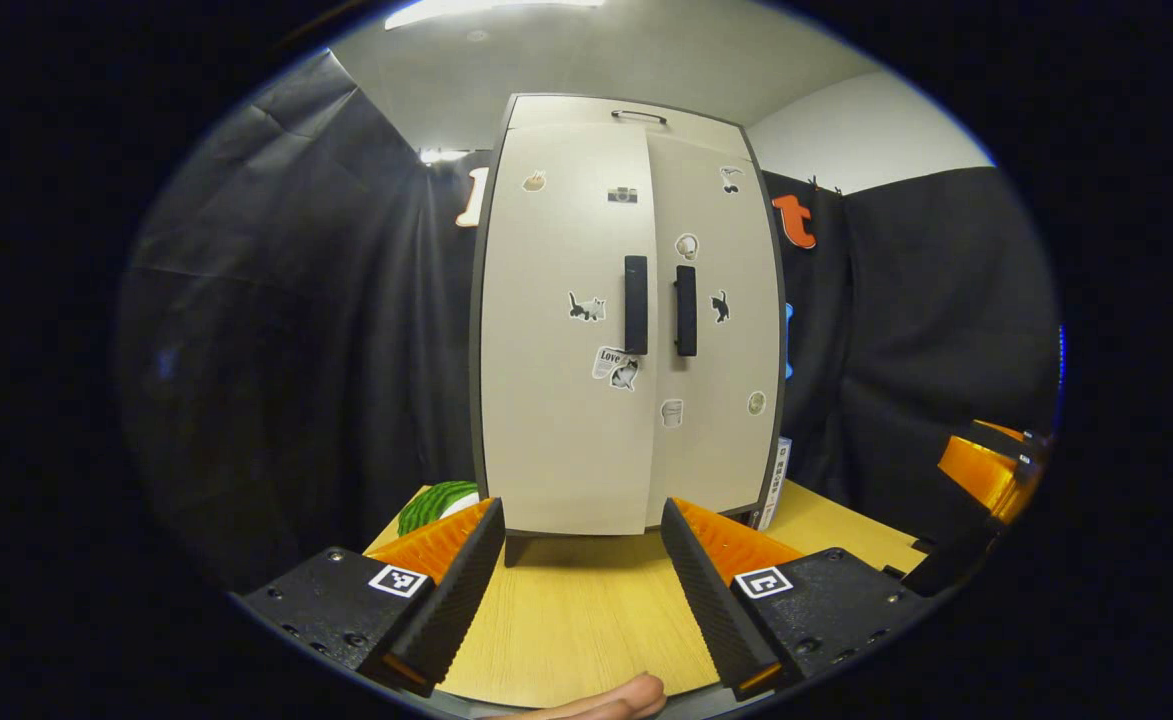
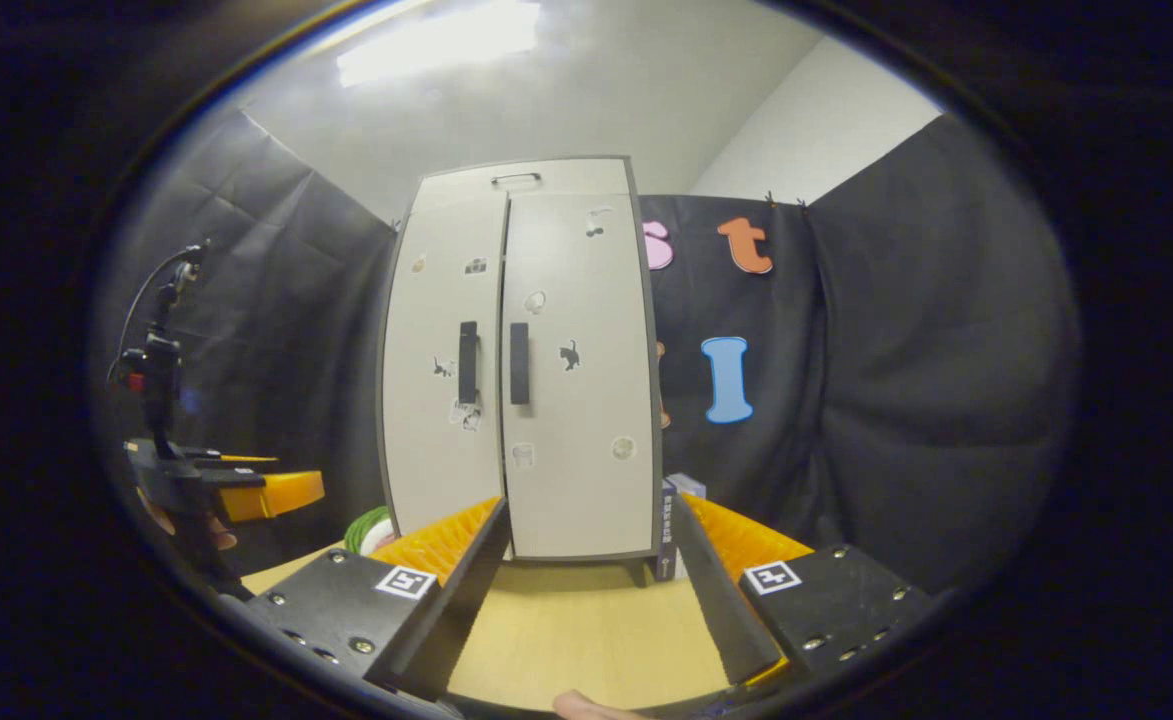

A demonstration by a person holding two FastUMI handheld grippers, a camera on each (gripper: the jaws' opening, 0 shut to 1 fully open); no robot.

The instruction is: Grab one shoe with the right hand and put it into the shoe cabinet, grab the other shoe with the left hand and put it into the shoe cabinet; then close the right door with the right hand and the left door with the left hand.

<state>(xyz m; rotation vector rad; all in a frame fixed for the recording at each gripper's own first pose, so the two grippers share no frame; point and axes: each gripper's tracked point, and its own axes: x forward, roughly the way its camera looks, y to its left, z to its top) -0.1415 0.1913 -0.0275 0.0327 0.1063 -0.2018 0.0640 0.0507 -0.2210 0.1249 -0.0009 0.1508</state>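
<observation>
Both sets of jaws stand wide and hold nothing: the left gripper and the right gripper each hang low over the wooden surface, facing the shoe cabinet from a little way back. The cabinet stands upright toward the back of the surface, and its left door and right door look closed or very nearly so. In the right gripper view a dark line runs between them and seems slightly wider near the bottom — I cannot tell whether that is a true gap or just shadow. The two dark handles sit side by side at the middle seam. No shoes are out on the surface, so I judge they are inside and the task is at or near its end.

A green striped thing lies just beside the cabinet's left foot, and a small box leans at its right side.

The risk from here is a door left ajar. If a shoe inside sticks out, a push would make the door spring back or rock the cabinet on its short legs. Any last push should be square and gentle.
</observation>
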